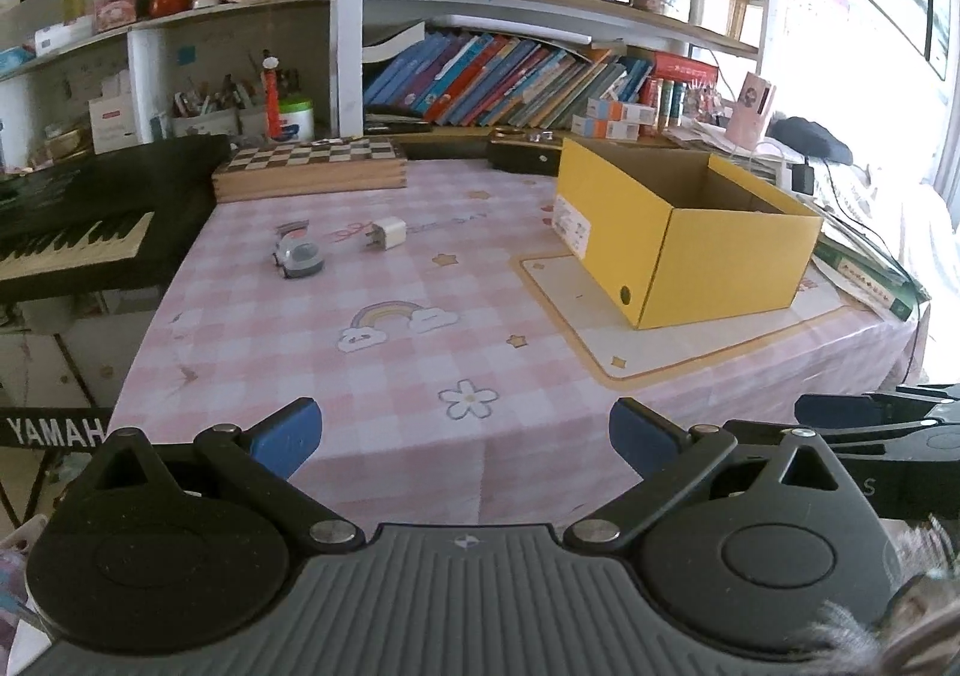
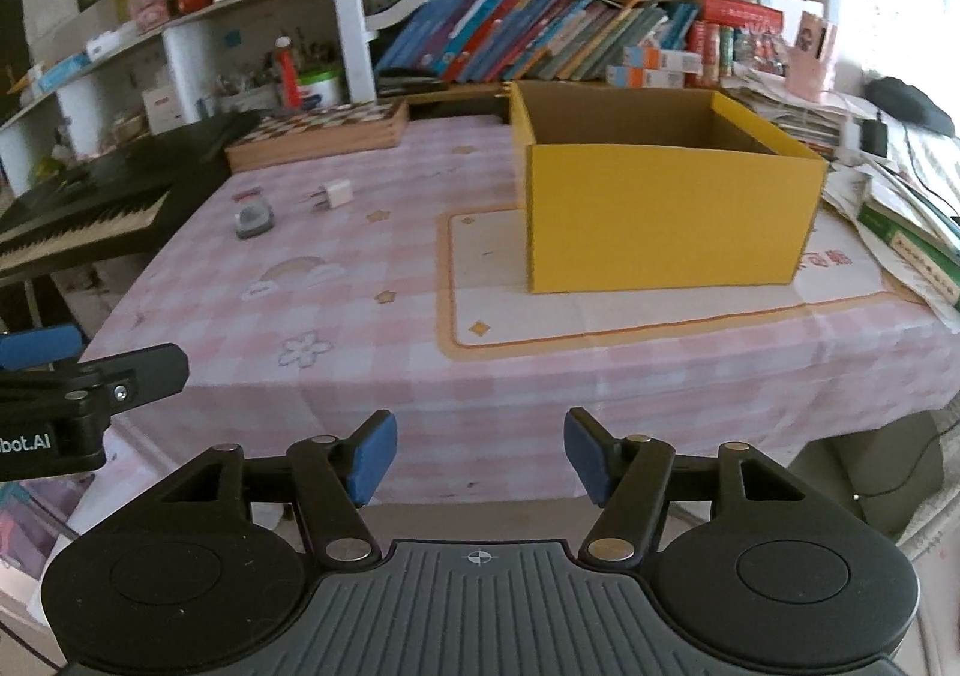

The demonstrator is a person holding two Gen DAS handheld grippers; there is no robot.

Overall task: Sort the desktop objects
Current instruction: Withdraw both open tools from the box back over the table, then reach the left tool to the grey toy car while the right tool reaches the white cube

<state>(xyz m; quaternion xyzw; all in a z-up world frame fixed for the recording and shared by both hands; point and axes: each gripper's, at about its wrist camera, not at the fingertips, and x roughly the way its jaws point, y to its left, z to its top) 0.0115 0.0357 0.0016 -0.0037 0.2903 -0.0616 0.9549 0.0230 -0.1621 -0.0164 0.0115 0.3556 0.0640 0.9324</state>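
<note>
Your left gripper (image 1: 465,439) and right gripper (image 2: 480,457) both hang at the near edge of the tabletop (image 1: 420,376) with fingers spread wide and nothing between them. The open yellow box (image 2: 666,217) stands on the right of the tabletop (on a cream mat (image 2: 600,316)). A white charger plug (image 1: 387,232) and a small grey object (image 1: 299,257) lie near each other at the far left, well apart from the box, in front of a chessboard case (image 1: 312,169).

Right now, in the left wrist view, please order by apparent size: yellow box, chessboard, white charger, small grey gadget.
1. yellow box
2. chessboard
3. small grey gadget
4. white charger

The last two look close; the gadget lies nearer, so their order is unsure.
</note>
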